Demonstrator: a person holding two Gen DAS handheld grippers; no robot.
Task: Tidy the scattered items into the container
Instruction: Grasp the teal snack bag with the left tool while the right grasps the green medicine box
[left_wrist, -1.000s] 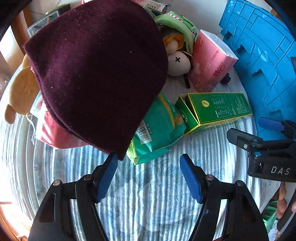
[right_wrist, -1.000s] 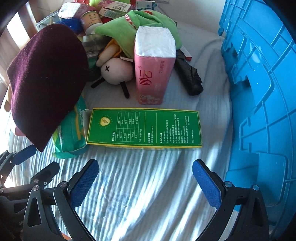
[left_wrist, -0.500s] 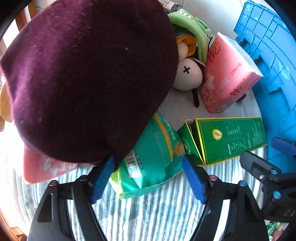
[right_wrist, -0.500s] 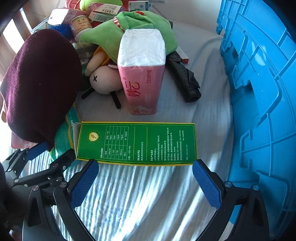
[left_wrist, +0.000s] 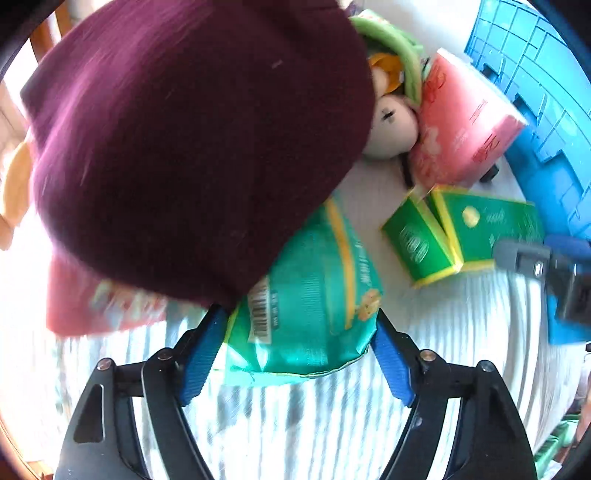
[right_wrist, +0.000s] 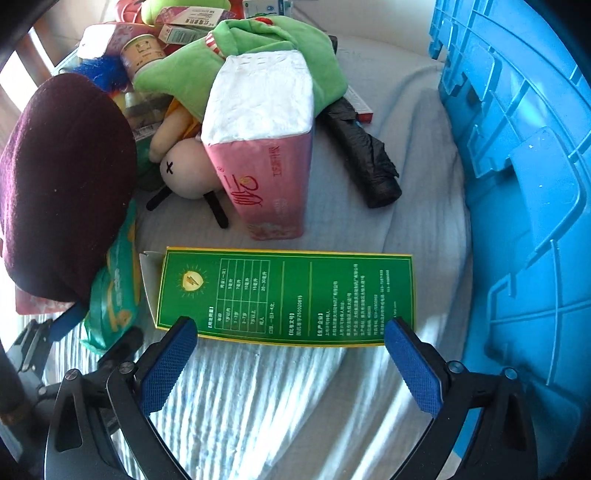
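In the left wrist view my left gripper (left_wrist: 299, 332) stands over the near end of a teal snack bag (left_wrist: 314, 291); its jaws are closing with the bag between them, and the blue pads sit right at the bag's sides without squeezing it. A maroon knit hat (left_wrist: 199, 147) covers the bag's far end. My right gripper (right_wrist: 291, 339) is open, its fingertips at the near long edge of a flat green box (right_wrist: 288, 295). The blue crate (right_wrist: 524, 184) stands to the right.
Behind the box stand a pink tissue pack (right_wrist: 266, 147), a pale plush with an x eye (right_wrist: 188, 173), a green plush (right_wrist: 258, 48) and a black folded umbrella (right_wrist: 362, 155). Small boxes and a jar crowd the far left. Striped cloth lies bare near both grippers.
The left gripper has sunk and moved forward until the teal bag lies between its pads. The right gripper has crept forward to the green box's near edge.
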